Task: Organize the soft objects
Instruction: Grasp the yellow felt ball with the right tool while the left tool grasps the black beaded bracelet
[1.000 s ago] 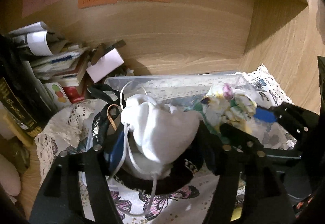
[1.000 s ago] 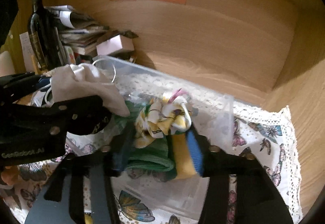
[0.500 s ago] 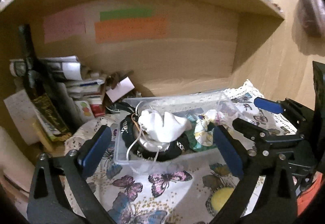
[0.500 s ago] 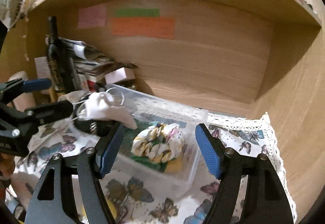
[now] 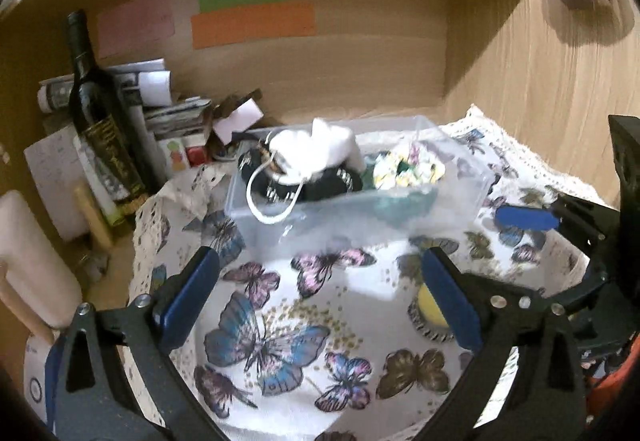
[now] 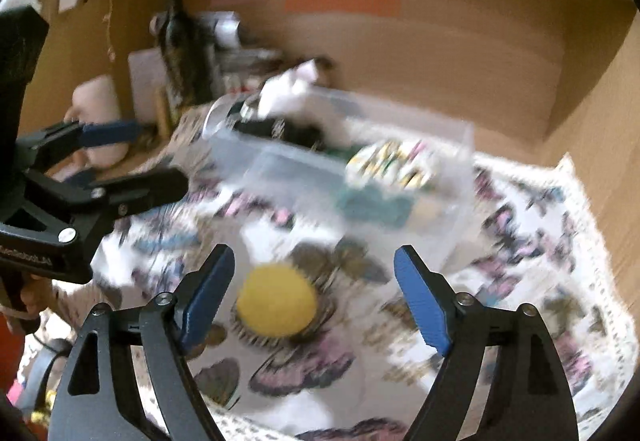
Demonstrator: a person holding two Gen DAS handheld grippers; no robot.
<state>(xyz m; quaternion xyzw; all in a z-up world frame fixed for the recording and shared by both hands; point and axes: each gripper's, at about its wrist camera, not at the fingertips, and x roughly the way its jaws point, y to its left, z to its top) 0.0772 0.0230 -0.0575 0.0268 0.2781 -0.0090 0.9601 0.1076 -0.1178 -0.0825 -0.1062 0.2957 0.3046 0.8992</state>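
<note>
Three blank-looking paper labels (image 5: 252, 23), writing unreadable, above gold-lettered dark bottle (image 5: 100, 113)

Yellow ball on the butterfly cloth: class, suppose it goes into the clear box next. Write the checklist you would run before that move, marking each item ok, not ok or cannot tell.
1. Right gripper empty: ok, jaws opening, nothing held.
2. Left gripper empty: ok, wide open over the butterfly cloth.
3. Yellow ball free to grasp: ok, it lies on the cloth between the right fingers, untouched.
4. Clear box has room: cannot tell; white pouch, a black item and floral scrunchie already fill much of it.
5. White cord tucked in: not ok, it hangs over the front wall.
6. Right view sharp enough to aim: not ok, blurred.
</note>
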